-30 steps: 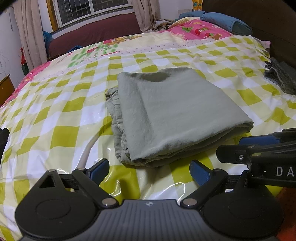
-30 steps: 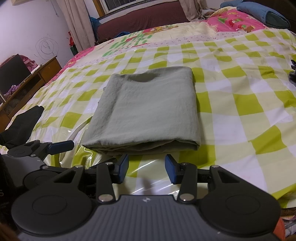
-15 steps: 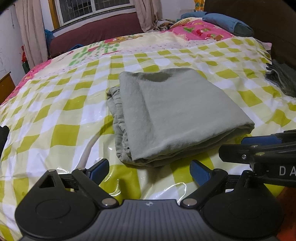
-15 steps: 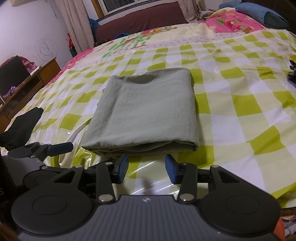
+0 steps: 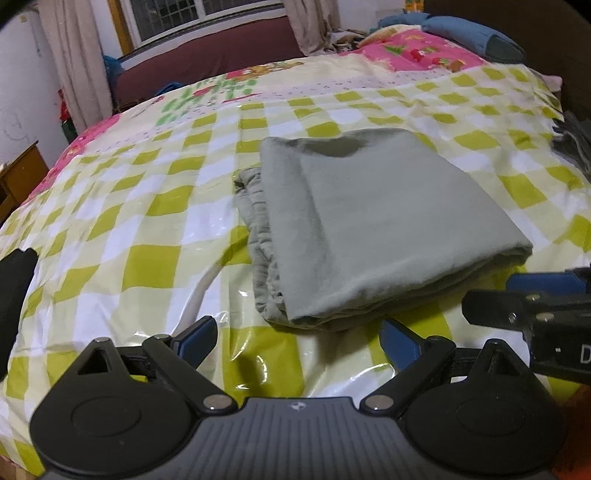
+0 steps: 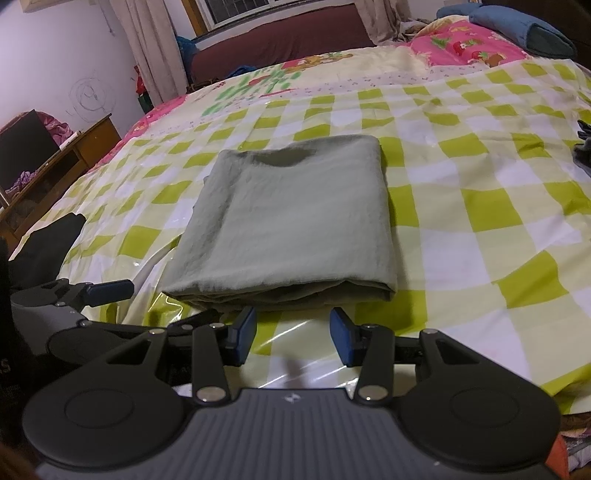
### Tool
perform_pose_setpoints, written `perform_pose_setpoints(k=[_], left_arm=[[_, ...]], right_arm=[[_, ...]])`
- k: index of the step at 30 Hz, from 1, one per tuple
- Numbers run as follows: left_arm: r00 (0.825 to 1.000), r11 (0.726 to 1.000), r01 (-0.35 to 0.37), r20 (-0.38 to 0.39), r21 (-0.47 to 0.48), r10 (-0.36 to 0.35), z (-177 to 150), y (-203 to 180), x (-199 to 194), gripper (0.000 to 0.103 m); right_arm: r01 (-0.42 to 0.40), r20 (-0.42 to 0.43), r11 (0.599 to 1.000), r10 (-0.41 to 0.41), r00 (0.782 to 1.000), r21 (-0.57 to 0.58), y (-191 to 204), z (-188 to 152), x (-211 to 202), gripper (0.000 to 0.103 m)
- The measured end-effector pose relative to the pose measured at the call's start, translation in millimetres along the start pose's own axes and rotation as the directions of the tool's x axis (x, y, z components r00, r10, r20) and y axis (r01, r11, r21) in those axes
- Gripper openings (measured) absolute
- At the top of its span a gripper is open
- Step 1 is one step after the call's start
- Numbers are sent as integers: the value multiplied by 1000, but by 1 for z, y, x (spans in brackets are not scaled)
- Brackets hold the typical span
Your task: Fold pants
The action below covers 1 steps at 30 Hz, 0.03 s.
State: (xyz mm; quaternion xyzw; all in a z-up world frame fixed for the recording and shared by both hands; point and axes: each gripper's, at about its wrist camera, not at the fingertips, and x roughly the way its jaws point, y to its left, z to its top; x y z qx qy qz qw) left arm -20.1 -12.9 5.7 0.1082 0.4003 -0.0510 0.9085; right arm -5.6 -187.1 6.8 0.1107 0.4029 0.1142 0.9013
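The grey-green pants [image 5: 373,225] lie folded into a flat rectangle on the checked bed cover, with the gathered waistband edge at its left side. They also show in the right wrist view [image 6: 291,221]. My left gripper [image 5: 297,338] is open and empty, just short of the fold's near edge. My right gripper [image 6: 293,330] is open and empty, close to the near edge of the pants. The right gripper's fingers [image 5: 532,291] show at the right of the left wrist view; the left gripper's finger [image 6: 107,290] shows at the left of the right wrist view.
The bed carries a yellow-and-white checked plastic cover [image 6: 480,221]. A dark grey garment [image 5: 572,147] lies at the right edge. A black cloth [image 6: 48,243] lies at the left edge. A blue pillow [image 6: 517,29] is at the head. A wooden cabinet [image 6: 55,155] stands left of the bed.
Both grippers have drawn slightly back from the pants and stayed open. The pants have not moved.
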Motion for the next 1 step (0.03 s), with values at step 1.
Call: perform_pose_setpoints(k=[1], left_arm=[[1000, 1000, -2, -2, -8, 2, 0, 2, 1, 103]], right_arm=[[1, 0, 1000, -1, 1000, 0, 0, 0, 0, 45]])
